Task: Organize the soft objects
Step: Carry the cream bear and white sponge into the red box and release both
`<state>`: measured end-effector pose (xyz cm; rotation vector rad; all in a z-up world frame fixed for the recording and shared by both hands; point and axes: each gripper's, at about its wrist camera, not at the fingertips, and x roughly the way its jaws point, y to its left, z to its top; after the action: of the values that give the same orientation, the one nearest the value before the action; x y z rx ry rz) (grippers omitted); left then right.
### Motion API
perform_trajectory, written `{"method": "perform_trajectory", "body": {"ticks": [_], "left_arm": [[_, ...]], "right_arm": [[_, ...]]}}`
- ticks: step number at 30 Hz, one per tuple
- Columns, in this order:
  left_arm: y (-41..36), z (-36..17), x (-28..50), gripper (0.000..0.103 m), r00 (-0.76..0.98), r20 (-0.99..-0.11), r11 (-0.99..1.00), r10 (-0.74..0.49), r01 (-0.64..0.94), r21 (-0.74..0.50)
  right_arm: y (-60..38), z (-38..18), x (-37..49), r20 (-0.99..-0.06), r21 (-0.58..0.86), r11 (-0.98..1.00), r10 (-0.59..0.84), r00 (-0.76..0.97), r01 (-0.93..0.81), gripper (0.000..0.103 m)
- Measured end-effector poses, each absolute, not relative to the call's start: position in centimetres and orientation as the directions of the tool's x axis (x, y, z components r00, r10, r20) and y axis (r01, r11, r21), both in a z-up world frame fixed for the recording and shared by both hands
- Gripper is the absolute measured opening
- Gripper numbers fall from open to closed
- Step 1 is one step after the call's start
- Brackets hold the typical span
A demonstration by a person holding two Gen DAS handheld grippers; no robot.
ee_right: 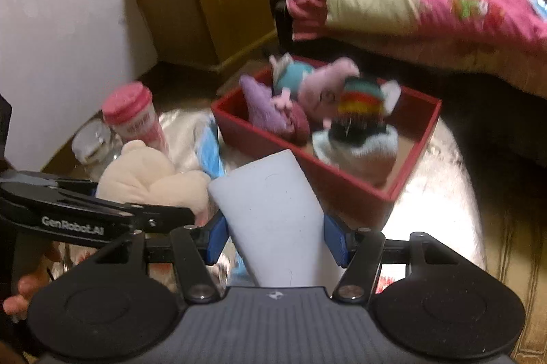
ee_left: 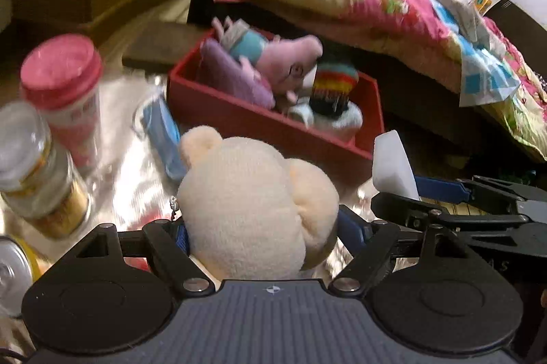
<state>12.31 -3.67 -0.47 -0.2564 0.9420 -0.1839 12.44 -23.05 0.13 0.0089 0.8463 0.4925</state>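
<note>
Tabletop (ee_right: 451,179): shiny, carries everything below.
Red box (ee_right: 415,155): holds pink pig plush (ee_right: 324,87), purple plush (ee_right: 265,105), striped sock (ee_right: 359,105).
Left claw (ee_left: 263,234): clamped on cream bear (ee_left: 246,193), short of the box.
Right claw (ee_right: 277,237): pinching white sponge (ee_right: 273,213).

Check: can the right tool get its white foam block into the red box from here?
Probably yes. The right tool grips the white foam block just short of the red box, whose near right corner looks bare.
</note>
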Motion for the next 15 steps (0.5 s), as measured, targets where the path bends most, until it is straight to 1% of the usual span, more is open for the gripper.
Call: {"method": "perform_trajectory", "body": {"ticks": [5,15], "left_arm": [[-3.7,1.1,12.8,0.077,0.634,-0.736,0.962,-0.238,0.051,-0.267],[-3.5,2.7,14.7,0.078,0.692,-0.691,0.970,-0.207,0.051,-0.239]], "right_arm": [[-22.7,1.7,12.4,-0.663,0.199,0.896,0.421,0.619,-0.397,0.036],[-23.0,4.0,13.6,-0.588,0.163,0.932,0.356,0.726,-0.325,0.036]]}}
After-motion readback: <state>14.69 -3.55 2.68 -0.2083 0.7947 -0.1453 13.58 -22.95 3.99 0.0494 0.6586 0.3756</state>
